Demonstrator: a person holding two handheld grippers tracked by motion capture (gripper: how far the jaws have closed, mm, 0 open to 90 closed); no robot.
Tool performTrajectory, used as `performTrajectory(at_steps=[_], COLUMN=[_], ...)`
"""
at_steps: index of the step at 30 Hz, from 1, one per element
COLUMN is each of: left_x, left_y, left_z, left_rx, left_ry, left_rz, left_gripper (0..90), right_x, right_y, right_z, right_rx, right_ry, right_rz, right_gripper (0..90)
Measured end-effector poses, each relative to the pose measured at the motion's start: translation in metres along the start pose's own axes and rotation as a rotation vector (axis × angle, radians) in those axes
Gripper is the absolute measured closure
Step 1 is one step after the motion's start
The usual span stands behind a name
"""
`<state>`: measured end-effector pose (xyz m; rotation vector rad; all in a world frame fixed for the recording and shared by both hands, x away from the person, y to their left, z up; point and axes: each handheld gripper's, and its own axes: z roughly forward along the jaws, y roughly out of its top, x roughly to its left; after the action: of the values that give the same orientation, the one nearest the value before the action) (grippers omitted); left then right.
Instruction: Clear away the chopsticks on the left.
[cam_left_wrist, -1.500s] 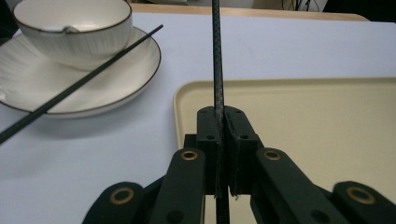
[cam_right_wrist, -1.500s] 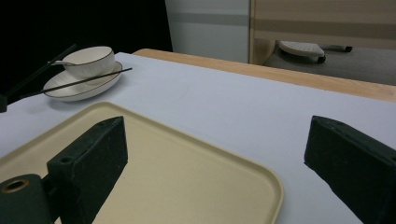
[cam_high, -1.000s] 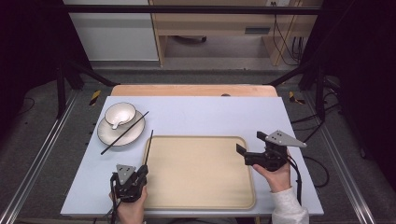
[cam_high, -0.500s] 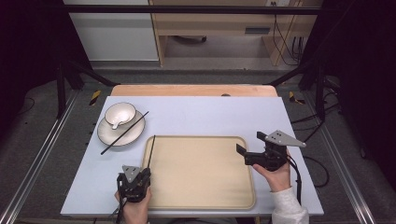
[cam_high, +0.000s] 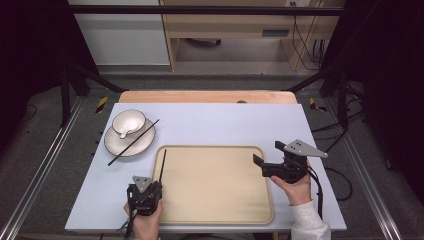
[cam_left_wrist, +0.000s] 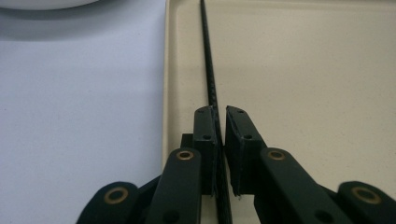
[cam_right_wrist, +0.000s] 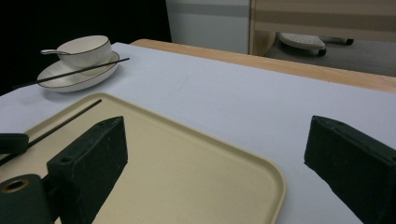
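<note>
So the tabletop (cam_high: 210, 120) is carrying a beige tray (cam_high: 215, 190) at lower centre. The left tool (cam_high: 145, 192) is pinching a black chopstick (cam_high: 162, 164) whose long axis is running straight up-frame along the tray's left rim. The right tool (cam_high: 265, 167) is sitting spread wide at the tray's right edge, holding nothing.

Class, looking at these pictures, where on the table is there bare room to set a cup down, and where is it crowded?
Free: most of the tray, right of the chopstick held along its left edge, and the tabletop beyond it. Crowded: the far-left corner, with plate, bowl and second chopstick.
</note>
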<state>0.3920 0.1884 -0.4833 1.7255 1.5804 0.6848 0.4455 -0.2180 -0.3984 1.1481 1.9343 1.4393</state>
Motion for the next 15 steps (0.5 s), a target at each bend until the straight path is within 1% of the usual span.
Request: performTrajectory(at_steps=[4, 5, 7, 8, 12, 15], left_x=[0.001, 0.001, 0.002, 0.003, 0.005, 0.009], left_y=[0.001, 0.001, 0.003, 0.004, 0.011, 0.02], left_z=[-0.001, -0.001, -0.002, -0.003, -0.011, -0.017], left_rx=[-0.004, -0.007, -0.014, -0.02, -0.051, -0.082], left_ry=[-0.014, -0.017, -0.013, -0.018, -0.029, -0.059], left_rz=[0.004, 0.007, 0.008, 0.005, 0.012, 0.011], left_gripper=[81.9, 79.9, 78.7, 78.3, 75.6, 72.7], right_x=[0.0, 0.0, -0.001, -0.001, -0.002, -0.002], right_y=[0.0, 0.001, 0.001, 0.001, 0.001, 0.001], right_z=[-0.001, -0.002, -0.002, -0.002, -0.003, -0.004], right_rx=[-0.002, -0.003, -0.002, -0.005, -0.007, -0.01], right_ry=[0.0, 0.0, 0.0, -0.001, -0.003, -0.006], right_rz=[0.003, 0.004, 0.004, 0.001, 0.002, 0.012], right_gripper=[6.1, 6.2, 6.1, 6.1, 6.1, 6.1])
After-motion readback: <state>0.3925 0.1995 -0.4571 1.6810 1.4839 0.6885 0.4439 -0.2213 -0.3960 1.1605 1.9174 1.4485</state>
